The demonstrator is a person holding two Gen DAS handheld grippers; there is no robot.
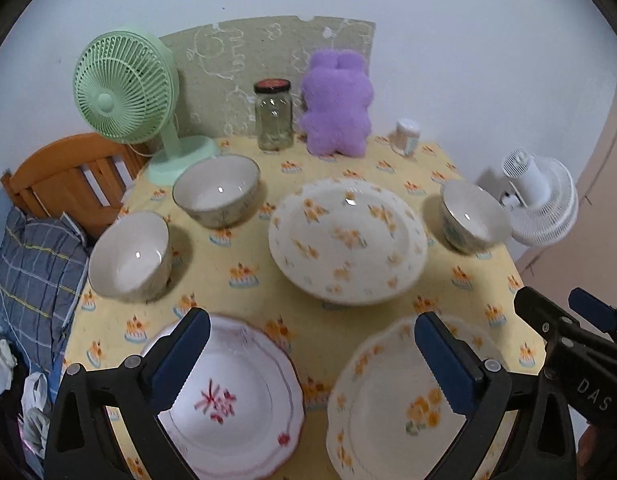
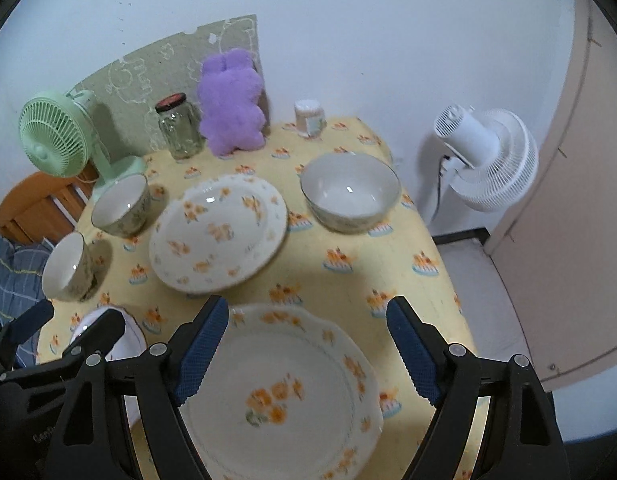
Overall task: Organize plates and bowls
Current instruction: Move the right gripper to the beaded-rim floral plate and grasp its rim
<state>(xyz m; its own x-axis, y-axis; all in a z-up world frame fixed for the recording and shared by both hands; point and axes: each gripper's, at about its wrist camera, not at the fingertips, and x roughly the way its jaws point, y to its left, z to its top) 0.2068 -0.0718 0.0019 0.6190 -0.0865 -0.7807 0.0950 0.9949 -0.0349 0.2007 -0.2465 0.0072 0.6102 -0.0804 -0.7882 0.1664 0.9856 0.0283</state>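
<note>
Pale walls close in behind a small worktop draped in a yellow cake-print cloth. Nothing looks sorted yet. Three plates lie singly: a red-flowered plate at the near left edge, a scalloped orange-flowered plate at the near right edge, and a bigger orange-flowered plate in the middle. Three bowls also stand apart, none nested: a near-left bowl by the left edge, a far-left bowl behind it, and a right bowl near the right edge. My judgement is that the whole job is still ahead, stacking plates and nesting bowls.

The left claw hangs wide open above the near edge, straddling the gap between the two near plates and holding nothing. The right claw is equally wide and empty, over the scalloped plate.

Room is tight. The near plates sit close to the worktop's front edge, and the right bowl is close to the drop on the right, where a white fan stands on the floor. Along the back edge a green fan, a glass jar, a purple plush and a small white container take up the far strip. Open cloth remains mainly on the right, between the middle plate and the scalloped plate.
</note>
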